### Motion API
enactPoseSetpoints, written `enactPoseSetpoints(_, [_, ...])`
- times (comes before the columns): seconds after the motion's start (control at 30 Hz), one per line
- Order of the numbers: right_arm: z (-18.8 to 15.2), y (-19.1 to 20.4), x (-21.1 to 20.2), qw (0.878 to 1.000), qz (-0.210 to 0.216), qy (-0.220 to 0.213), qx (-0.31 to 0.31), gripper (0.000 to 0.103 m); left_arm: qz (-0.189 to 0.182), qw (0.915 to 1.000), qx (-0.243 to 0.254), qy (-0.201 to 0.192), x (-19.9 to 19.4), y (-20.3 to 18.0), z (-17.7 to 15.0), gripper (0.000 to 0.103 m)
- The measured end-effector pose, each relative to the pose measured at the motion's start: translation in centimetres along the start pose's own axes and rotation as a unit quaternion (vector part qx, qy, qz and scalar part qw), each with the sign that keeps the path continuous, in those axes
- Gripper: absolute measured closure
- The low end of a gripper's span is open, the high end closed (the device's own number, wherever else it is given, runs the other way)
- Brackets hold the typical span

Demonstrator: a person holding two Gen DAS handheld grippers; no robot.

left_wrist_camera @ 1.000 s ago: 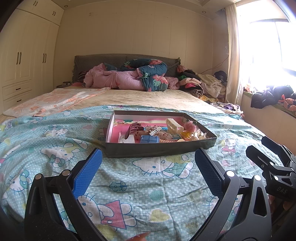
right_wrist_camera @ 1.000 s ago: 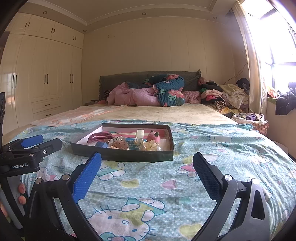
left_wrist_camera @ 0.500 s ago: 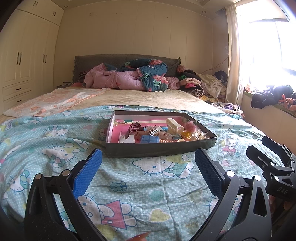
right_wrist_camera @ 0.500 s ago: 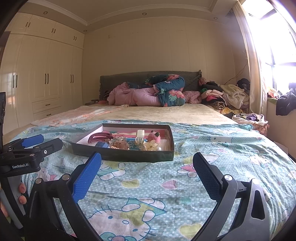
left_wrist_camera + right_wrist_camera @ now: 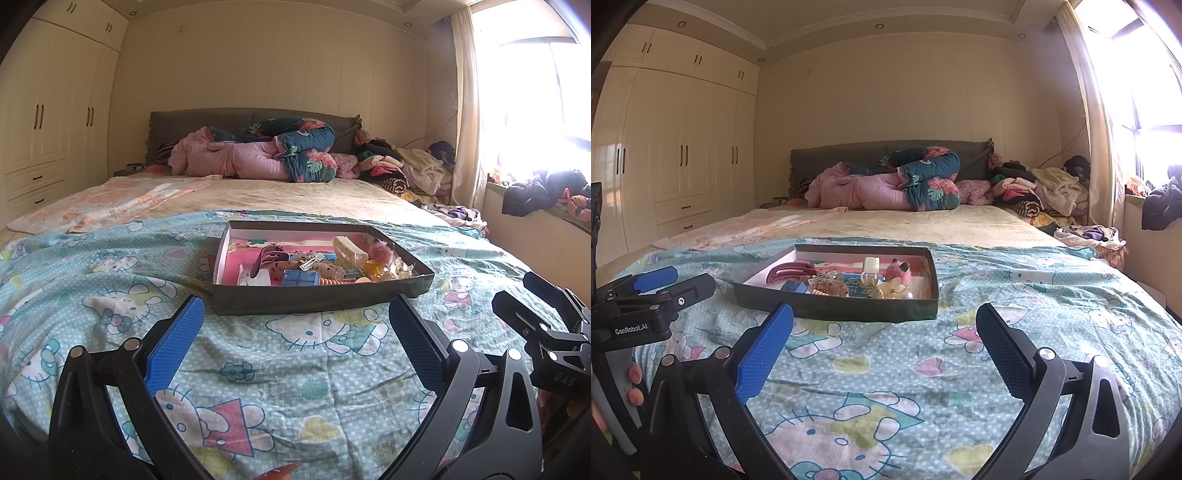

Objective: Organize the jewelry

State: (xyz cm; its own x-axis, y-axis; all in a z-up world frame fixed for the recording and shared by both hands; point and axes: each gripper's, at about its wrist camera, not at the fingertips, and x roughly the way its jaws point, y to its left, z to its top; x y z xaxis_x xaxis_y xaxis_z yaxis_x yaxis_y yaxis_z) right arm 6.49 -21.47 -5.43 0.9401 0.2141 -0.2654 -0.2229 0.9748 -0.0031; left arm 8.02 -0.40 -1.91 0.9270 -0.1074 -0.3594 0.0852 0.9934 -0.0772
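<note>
A shallow dark box (image 5: 321, 301) (image 5: 834, 308) with a pink lining sits on the cartoon-print bedspread, holding a heap of hair clips and trinkets (image 5: 317, 264) (image 5: 846, 282). A dark red claw clip (image 5: 267, 258) (image 5: 790, 271) lies at the heap's left, a cream clip (image 5: 349, 251) further right. My left gripper (image 5: 295, 332) hovers open just short of the box's near wall, nothing between its blue pads. My right gripper (image 5: 884, 334) is also open and empty, a little short of the box and to its right.
The bed stretches back to a pile of pink and floral quilts (image 5: 258, 155) at a grey headboard. Heaped clothes (image 5: 410, 170) lie at the back right. White wardrobes (image 5: 676, 162) line the left wall. A window ledge (image 5: 543, 206) with dark clothing is on the right.
</note>
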Motion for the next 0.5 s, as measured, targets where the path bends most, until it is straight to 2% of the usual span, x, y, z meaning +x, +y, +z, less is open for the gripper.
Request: enactPoseSetpoints(0.5, [0.01, -0.10, 0.03, 1.000, 0.001, 0.000, 0.000, 0.006, 0.001, 1.0000, 0.000, 0.002, -0.01, 0.19, -0.01, 0.011])
